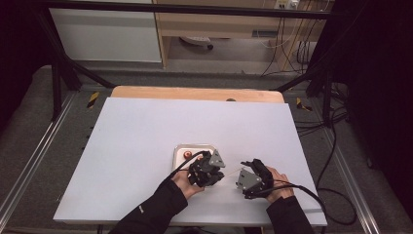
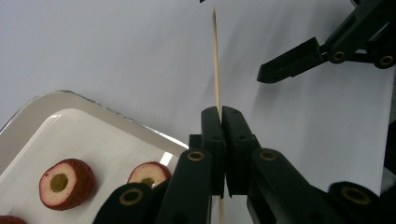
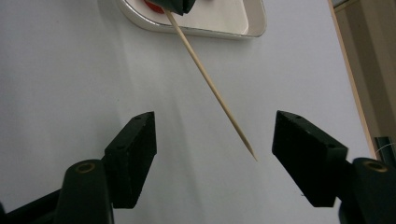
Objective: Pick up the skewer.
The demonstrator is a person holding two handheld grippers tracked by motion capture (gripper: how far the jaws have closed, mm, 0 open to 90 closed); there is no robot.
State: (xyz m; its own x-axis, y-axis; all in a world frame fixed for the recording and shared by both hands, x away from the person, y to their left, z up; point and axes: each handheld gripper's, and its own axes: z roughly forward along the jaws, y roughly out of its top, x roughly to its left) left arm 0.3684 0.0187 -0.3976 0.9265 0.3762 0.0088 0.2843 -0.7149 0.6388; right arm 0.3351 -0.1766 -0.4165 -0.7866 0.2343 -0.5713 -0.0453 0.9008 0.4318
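Left gripper [image 2: 220, 116], jaws clamped tight on a thin wooden skewer [image 2: 216, 60], holds the stick pointing away toward the right gripper [image 3: 212, 140], whose jaws stand apart w/ the skewer's sharp tip between them, touching neither pad. In the right gripper view the skewer's far end vanishes under the left gripper's black tip at the top edge, so the grip itself is cut off there. In the left gripper view the stick's lower end runs out of the bottom of the frame, and its tip leaves the top edge.

Beside the left gripper sits a white tray [image 2: 100, 123] on the white table [image 1: 146, 126], approx. centre-near. Two cut strawberry pieces [image 2: 65, 183] lie in it, a third barely showing at the bottom-left corner; one piece is partly hidden behind the jaw arm.

From the high view, both hands, in dark sleeves, come in from the bottom edge; the skewer reads as a faint line between the grippers, and the tray's contents are mostly covered by the left gripper. Cables trail off to the right.
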